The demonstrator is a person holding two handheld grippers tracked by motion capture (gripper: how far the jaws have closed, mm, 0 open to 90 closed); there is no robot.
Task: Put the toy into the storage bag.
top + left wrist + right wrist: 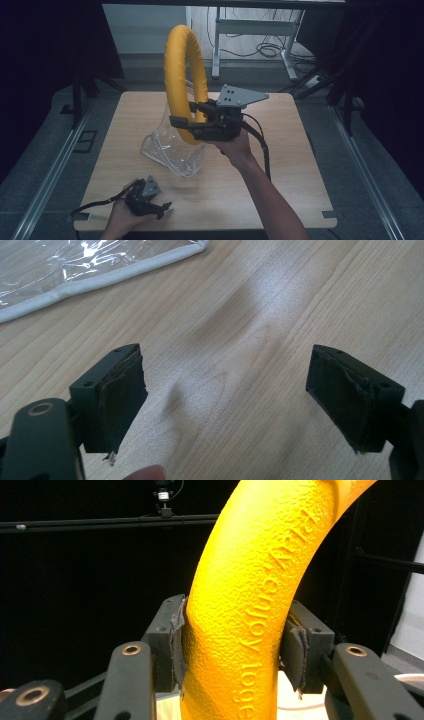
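- Clear plastic packaging (172,150) with a white edge lay near the table's (280,200) middle, directly below the yellow ring (184,75), and stood between the two grippers.
- Right gripper (192,120) was clamped on the ring's lower part and held it upright above the table, right of the packaging's top.
- Left gripper (162,207) rested at the near left edge, well apart from the ring, jaws spread wide with nothing between them.
- Right gripper view showed raised lettering along the ring (250,605) and both pads (177,640) pressed into it.
- Left gripper view showed the packaging's white edge (100,277) on bare wood (225,365), far of the jaws.
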